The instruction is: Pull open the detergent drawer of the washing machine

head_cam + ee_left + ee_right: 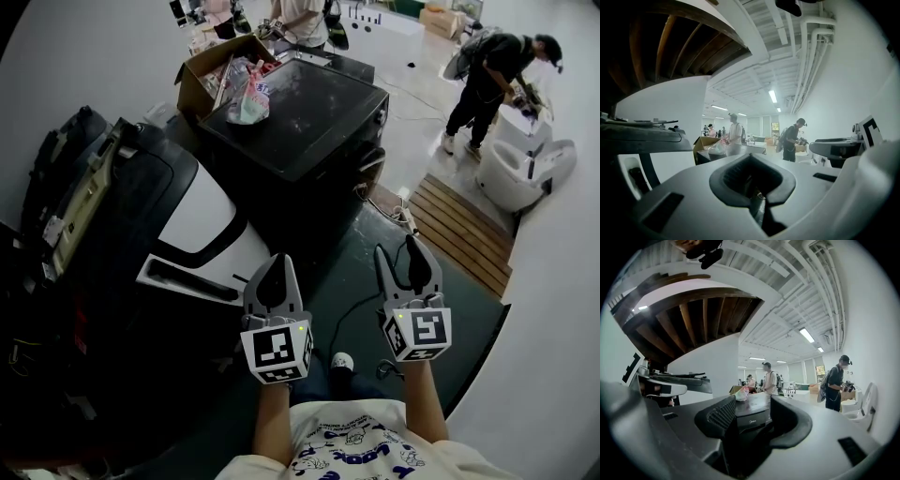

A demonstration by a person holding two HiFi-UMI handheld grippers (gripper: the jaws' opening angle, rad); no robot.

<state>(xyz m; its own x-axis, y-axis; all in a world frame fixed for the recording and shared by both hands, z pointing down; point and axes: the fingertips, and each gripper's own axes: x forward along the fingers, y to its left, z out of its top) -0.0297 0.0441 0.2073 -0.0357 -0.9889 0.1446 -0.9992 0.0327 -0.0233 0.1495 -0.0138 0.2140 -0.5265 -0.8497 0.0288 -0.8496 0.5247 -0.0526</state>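
Far in front of both grippers stands the dark washing machine [300, 117], well apart; its drawer is too small to see. Left gripper [276, 262] jaws are closed, empty. Right gripper [399, 253] jaws are wide open, empty.

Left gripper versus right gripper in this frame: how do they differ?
The left gripper has its jaws together; the right gripper has its jaws spread apart. The right gripper view looks between its jaws at the dark washing machine; the left gripper's closed jaws leave no gap to look through. Shared: both are empty and short of the washing machine.
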